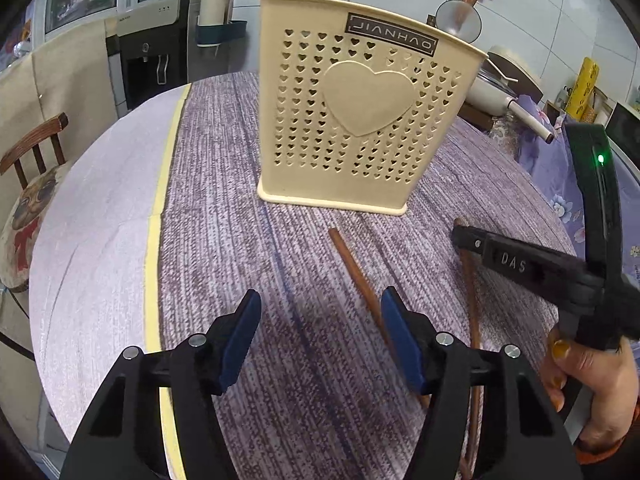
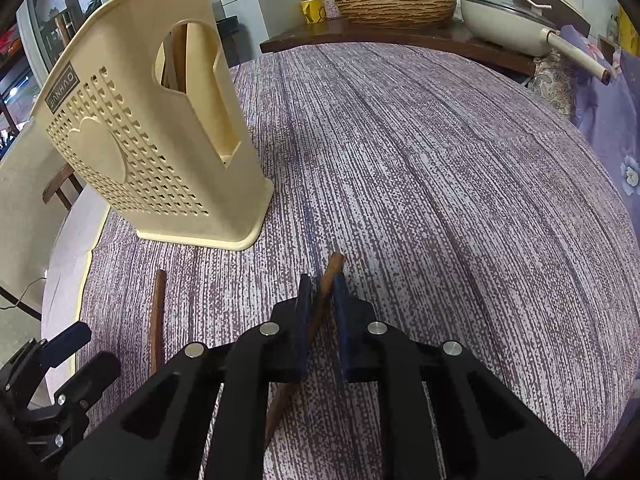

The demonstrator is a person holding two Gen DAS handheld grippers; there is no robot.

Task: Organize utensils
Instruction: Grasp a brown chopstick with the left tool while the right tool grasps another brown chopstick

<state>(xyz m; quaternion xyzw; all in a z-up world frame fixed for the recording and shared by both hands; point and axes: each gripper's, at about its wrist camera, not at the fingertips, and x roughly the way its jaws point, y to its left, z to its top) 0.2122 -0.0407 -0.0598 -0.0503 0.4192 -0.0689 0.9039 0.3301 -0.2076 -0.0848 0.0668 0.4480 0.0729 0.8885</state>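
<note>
Chopstick [image 2: 329, 280] sits pinched in the right gripper [image 2: 321, 292]; left gripper [image 1: 318, 312] fingers spread wide, holding nothing.

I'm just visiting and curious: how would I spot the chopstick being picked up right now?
Find the cream utensil holder with heart-shaped holes on the purple tablecloth. Two brown wooden chopsticks lie in front of it. The one meant sits between the blue pads of the right gripper; the other chopstick lies free to its left.
</note>
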